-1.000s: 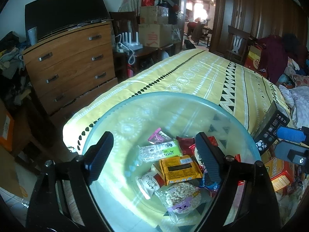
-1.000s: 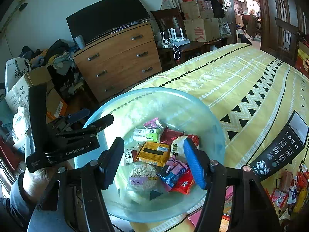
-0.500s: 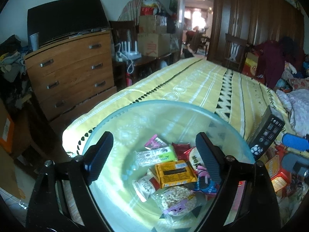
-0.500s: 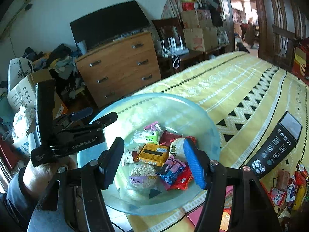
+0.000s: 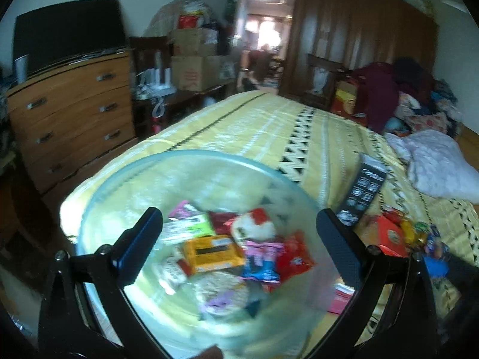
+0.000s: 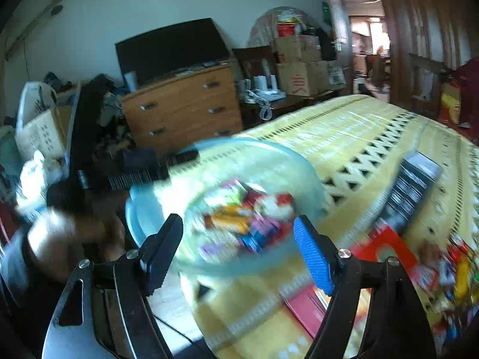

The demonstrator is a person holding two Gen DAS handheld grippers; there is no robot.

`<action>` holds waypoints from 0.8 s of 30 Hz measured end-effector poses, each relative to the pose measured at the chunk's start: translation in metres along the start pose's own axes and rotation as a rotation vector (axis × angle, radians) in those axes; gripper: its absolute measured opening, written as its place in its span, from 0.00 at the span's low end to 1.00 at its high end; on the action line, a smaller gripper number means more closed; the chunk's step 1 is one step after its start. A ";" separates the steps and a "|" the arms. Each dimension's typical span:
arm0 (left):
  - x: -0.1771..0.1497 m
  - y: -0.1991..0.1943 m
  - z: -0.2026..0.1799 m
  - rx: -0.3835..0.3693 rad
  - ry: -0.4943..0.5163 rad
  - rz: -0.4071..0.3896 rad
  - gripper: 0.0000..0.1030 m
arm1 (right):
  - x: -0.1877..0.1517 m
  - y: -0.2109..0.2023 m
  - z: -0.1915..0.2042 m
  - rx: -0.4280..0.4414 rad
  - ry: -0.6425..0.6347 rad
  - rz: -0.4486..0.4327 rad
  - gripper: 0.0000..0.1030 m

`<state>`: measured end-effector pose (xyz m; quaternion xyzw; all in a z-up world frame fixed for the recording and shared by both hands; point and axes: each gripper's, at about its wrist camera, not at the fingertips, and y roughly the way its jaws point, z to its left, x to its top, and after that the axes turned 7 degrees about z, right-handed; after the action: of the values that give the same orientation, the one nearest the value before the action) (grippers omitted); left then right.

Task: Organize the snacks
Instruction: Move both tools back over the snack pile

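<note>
On the yellow bedspread [image 5: 269,125], the glass bowl [image 5: 125,173] of snack packets [image 5: 214,249] sits between both wide-open, empty grippers, left gripper [image 5: 239,239] and right gripper [image 6: 239,245], so sorting looks midway; next needs loose snacks [image 6: 458,272] at 3 o'clock.

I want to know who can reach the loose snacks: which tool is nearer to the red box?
Right. The right tool hangs at the bowl's edge, with the red box just beside its right finger. The left tool is over the bowl, farther away.
</note>
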<state>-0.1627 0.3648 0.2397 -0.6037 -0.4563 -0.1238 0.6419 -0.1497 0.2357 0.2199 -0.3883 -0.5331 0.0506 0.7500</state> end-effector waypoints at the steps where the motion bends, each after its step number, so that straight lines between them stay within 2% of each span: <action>1: -0.002 -0.002 -0.008 -0.018 0.015 -0.007 1.00 | -0.018 -0.006 -0.007 -0.017 0.023 0.012 0.77; 7: -0.026 -0.016 -0.099 -0.203 0.202 -0.019 1.00 | -0.136 -0.049 -0.073 -0.166 0.236 0.112 0.77; 8: -0.033 -0.017 -0.121 -0.253 0.256 -0.005 1.00 | -0.157 -0.058 -0.088 -0.200 0.283 0.139 0.77; 11: -0.052 -0.010 -0.169 -0.342 0.375 0.058 1.00 | -0.217 -0.088 -0.136 -0.303 0.450 0.195 0.77; 16: -0.087 0.010 -0.220 -0.434 0.481 0.181 1.00 | -0.290 -0.143 -0.207 -0.509 0.714 0.199 0.77; 20: -0.107 0.019 -0.245 -0.449 0.531 0.251 0.99 | -0.309 -0.150 -0.240 -0.591 0.762 0.248 0.78; 22: -0.115 0.021 -0.250 -0.453 0.543 0.273 0.99 | -0.311 -0.146 -0.252 -0.619 0.762 0.265 0.85; 24: -0.124 0.023 -0.256 -0.459 0.558 0.300 0.99 | -0.313 -0.138 -0.264 -0.636 0.774 0.281 0.86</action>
<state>-0.1038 0.0947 0.1705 -0.7346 -0.1315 -0.2867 0.6007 -0.1087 -0.1531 0.0352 -0.6551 -0.1486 -0.1611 0.7230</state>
